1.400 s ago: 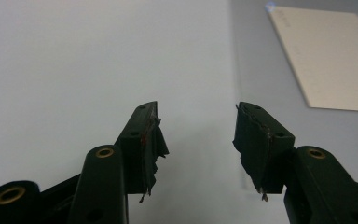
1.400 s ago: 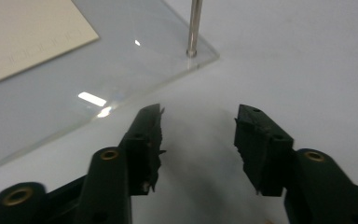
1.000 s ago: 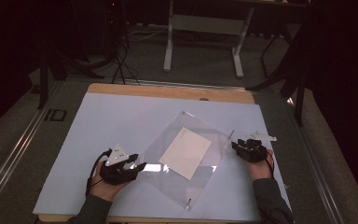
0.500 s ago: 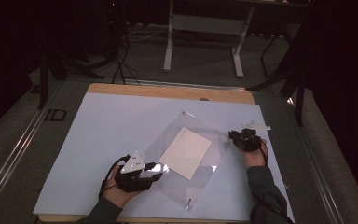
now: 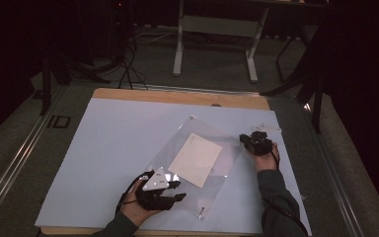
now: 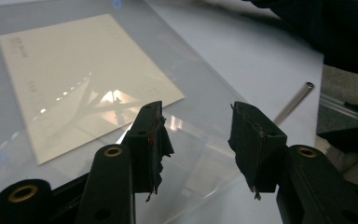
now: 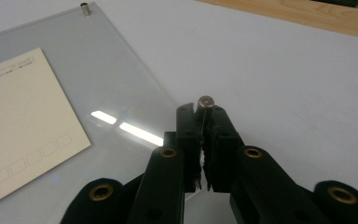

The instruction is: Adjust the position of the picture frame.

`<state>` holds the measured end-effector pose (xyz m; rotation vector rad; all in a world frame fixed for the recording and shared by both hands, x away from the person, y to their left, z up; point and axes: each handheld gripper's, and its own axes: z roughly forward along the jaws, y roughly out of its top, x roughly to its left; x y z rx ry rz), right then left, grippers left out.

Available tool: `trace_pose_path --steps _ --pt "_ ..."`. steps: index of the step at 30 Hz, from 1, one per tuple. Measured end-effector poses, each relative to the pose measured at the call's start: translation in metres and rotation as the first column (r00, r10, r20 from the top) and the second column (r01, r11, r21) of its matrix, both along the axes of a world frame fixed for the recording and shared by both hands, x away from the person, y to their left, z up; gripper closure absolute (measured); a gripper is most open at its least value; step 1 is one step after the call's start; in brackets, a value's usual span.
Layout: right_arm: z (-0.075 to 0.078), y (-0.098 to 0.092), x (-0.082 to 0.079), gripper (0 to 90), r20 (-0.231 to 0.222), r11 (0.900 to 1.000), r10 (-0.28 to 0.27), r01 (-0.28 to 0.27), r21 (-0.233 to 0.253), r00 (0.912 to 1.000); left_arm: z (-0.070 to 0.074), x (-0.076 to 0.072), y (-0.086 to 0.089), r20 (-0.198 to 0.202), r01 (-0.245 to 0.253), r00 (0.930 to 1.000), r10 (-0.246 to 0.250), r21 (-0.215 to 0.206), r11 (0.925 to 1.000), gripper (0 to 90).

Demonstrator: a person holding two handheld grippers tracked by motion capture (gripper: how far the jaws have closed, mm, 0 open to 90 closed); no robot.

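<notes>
A clear acrylic plate [image 5: 223, 142] lies cornerwise on the white table top [image 5: 118, 138], with a cream card [image 5: 195, 159] showing through it. My right gripper [image 5: 246, 140] is at the plate's right corner, shut on a small metal pin [image 7: 206, 101] that stands up at that corner [image 7: 135, 93]. My left gripper [image 5: 178, 190] is open at the plate's near-left edge. In the left gripper view, its jaws [image 6: 199, 140] stand wide apart above the plate [image 6: 205, 93], with the card [image 6: 74, 79] just beyond them.
Another pin [image 7: 85, 8] stands at the plate's far corner, and a third pin [image 5: 202, 212] at the near corner. A small clear strip [image 5: 267, 128] lies behind the right gripper. A wooden edge [image 5: 177, 96] borders the table's far side.
My left gripper has moved right to the plate's near-left edge. My right gripper has moved forward and left to the plate's right corner.
</notes>
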<state>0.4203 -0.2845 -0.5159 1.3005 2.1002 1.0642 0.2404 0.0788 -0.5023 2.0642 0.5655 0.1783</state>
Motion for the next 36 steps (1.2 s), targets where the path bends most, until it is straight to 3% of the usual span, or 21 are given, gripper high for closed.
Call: trace_pose_path --steps 7,12,16,23,28,30,32,36 --pt "0.001 0.006 0.010 85.2 -0.010 1.000 -0.006 0.006 -0.005 0.9999 -0.003 -0.004 -0.021 -0.004 0.085 0.9964 -0.085 -0.001 0.9964 57.2" --pt "0.001 0.007 0.013 85.3 -0.012 1.000 -0.009 0.009 -0.005 0.9999 -0.007 -0.009 -0.040 -0.002 0.164 0.9865 -0.164 0.008 0.9865 57.8" --pt "0.002 0.008 0.014 85.3 -0.016 1.000 -0.009 0.009 -0.006 0.9998 -0.010 -0.011 -0.053 0.003 0.199 0.9800 -0.199 0.024 0.9797 58.6" --pt "0.002 0.010 0.017 85.3 -0.020 1.000 -0.013 0.013 -0.003 0.9997 -0.021 -0.005 -0.072 0.002 0.250 0.9682 -0.250 0.059 0.9665 75.1" --pt "0.002 0.012 0.020 85.3 -0.026 1.000 -0.023 0.023 -0.005 0.9994 -0.022 -0.006 -0.076 0.048 0.250 0.9659 -0.255 0.086 0.9644 83.2" --pt "0.002 0.013 0.022 85.3 -0.027 1.000 -0.024 0.024 -0.001 0.9993 -0.020 -0.009 -0.077 0.092 0.245 0.9621 -0.257 0.127 0.9613 84.4" --pt "0.003 0.014 0.024 85.4 -0.030 1.000 -0.024 0.024 0.001 0.9992 -0.018 -0.010 -0.079 0.111 0.241 0.9595 -0.259 0.155 0.9581 84.9" --pt "0.002 0.018 0.029 85.4 -0.028 1.000 -0.022 0.023 0.012 0.9994 -0.015 -0.010 -0.081 0.123 0.228 0.9598 -0.252 0.180 0.9568 85.0"
